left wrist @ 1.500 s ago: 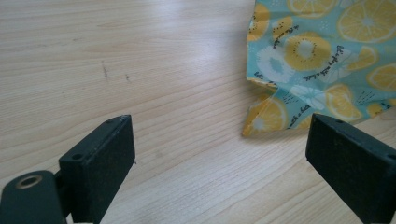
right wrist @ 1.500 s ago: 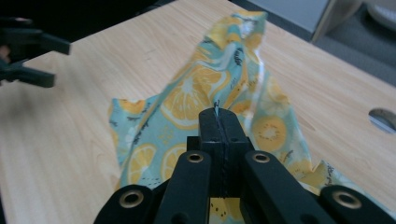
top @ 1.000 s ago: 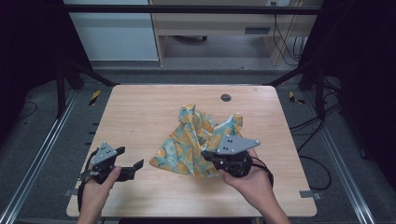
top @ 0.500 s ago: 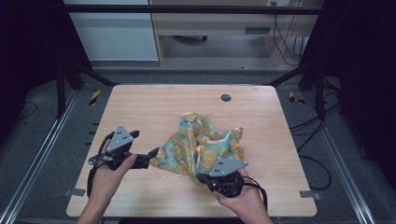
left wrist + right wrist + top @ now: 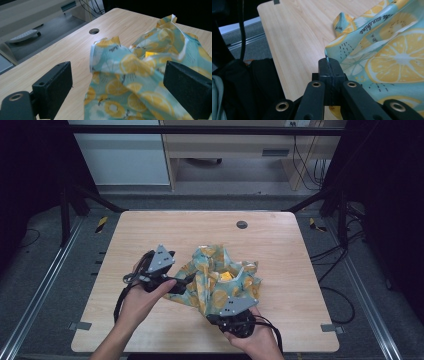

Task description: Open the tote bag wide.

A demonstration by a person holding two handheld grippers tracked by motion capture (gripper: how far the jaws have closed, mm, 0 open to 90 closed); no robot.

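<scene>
A crumpled lemon-print cloth (image 5: 220, 280) lay bunched on the near half of the wooden table (image 5: 150, 230), as a person worked it with hand-held tongs. The right tongs (image 5: 329, 65), seen at the near edge in the high view (image 5: 220, 315), were clamped on a thin hem of the cloth, jaws pressed together with a sliver of fabric showing between them. The left tongs (image 5: 117, 82) stood wide, jaws well apart on either side of the cloth's left-hand folds, nothing pinched; in the high view they (image 5: 187, 281) sat just at the cloth's left margin. A small round hole (image 5: 242, 224) marked the table's far side, well apart from the work. The step in hand appeared to be taking a second grip so the cloth could be spread or folded. Done well, that would likely mean closing the left tongs on a single edge layer rather than a bunched ridge, keeping the right grip firm, and drawing the two hands apart low over the table so the fabric opened without slipping from the thin hold on the right
</scene>
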